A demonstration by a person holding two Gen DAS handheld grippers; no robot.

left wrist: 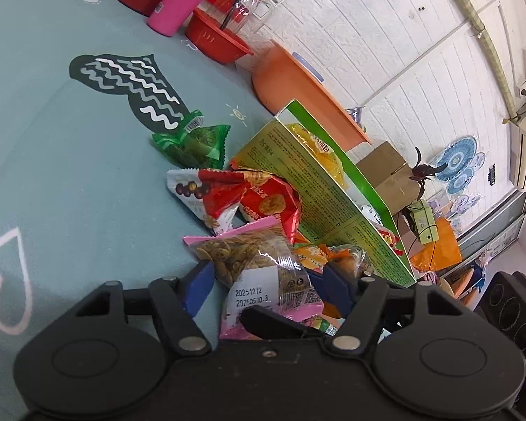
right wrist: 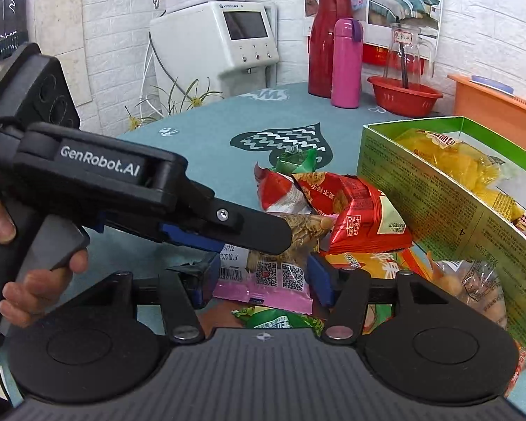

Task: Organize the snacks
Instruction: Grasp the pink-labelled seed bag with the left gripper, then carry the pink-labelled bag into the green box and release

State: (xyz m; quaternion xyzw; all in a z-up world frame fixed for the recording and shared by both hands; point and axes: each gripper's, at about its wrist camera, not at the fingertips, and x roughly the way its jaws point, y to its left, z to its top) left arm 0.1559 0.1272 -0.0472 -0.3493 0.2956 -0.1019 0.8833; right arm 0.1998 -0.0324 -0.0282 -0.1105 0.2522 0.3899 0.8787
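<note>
Item: pink cookie packet (left wrist: 259, 266), a small crinkly film pouch of round biscuits, printed date panel and QR codes on its near end.
Location: near edge of the counter (left wrist: 52, 161), at the front of a loose heap of snacks, just left of the green carton (left wrist: 333, 189).
Left gripper (left wrist: 263, 280): jaws spread wide to either side of the packet; the blue pads do not appear to press on it, so nothing is grasped.
Right gripper (right wrist: 263, 280): jaws likewise released, straddling the packet's pink sealed end (both tools aim at the same pouch).
Left gripper seen from the right wrist view: it reaches in from the left, a hand (right wrist: 31, 280) on its grey grip, its tip over the packet.
Neighbours: red cracker packet (left wrist: 273, 203) and red-and-white packet (left wrist: 207, 196) just beyond; green wrapped snack (left wrist: 193, 144) farther off; orange packet (right wrist: 378, 266) to the right.
Carton contents: yellow bag (right wrist: 452, 161) already lying inside.
Handling, judged: very light, soft and slippery film; the contents are brittle and would crumble under a hard squeeze.
Hold, judged: pinch the flat sealed end or a corner, not the filled middle.
Risk, judged: the pouch may slide out or drag neighbouring packets along.
</note>
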